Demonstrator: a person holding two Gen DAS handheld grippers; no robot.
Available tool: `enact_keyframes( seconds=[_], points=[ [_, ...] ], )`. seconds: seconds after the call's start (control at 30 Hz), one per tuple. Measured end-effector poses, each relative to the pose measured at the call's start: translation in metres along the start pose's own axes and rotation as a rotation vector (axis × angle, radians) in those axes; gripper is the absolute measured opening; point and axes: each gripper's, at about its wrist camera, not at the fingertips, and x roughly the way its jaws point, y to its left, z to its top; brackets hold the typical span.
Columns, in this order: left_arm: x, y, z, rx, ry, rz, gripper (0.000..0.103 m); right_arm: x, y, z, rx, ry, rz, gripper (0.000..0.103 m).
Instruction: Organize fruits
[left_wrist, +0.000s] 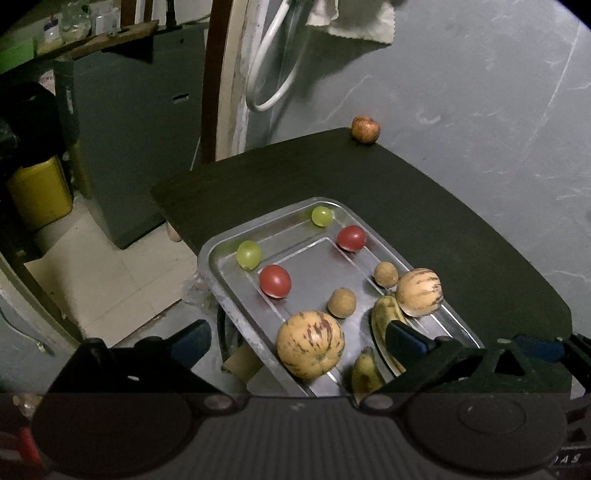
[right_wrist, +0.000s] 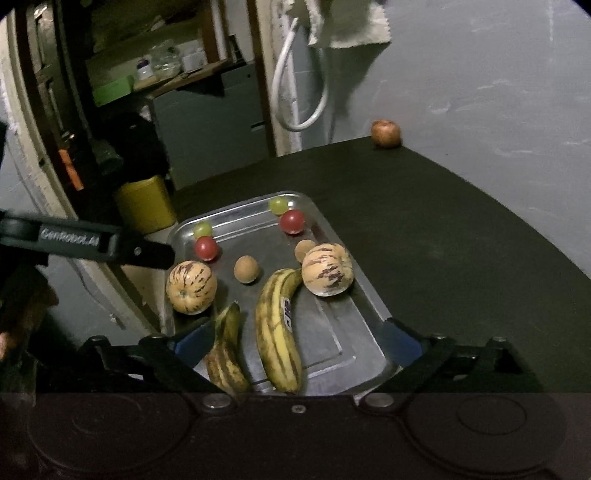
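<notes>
Bananas (right_wrist: 277, 332) two, tomatoes (right_wrist: 292, 221) two.

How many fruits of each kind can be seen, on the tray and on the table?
Green grapes: 2
Red tomatoes: 2
Small brown round fruits: 2
Striped yellow melons: 2
Bananas: 2
Reddish round fruit, alone at the far table edge: 1
Total: 11
</notes>
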Motion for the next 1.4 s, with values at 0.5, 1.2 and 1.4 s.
enact_keyframes(
  seconds=[0.5, 1.2, 1.4],
  points=[
    [-0.027, 0.007, -0.021, -0.020, -0.043, -0.028, 0.102, -0.033, -0.001, -0.005, 0.069, -0.032, -0.113, 0.102],
    [-0.060, -0.115, -0.088, -0.385, -0.128, 0.416, 0.102, -0.050, -0.120, 0.011, -0.245, -0.082, 0.307, 0.102],
    [-0.082, -0.156, -0.107, -0.437, -0.160, 0.473, 0.102, -0.070, -0.141, 0.008, -0.242, -0.091, 0.373, 0.102]
  ],
)
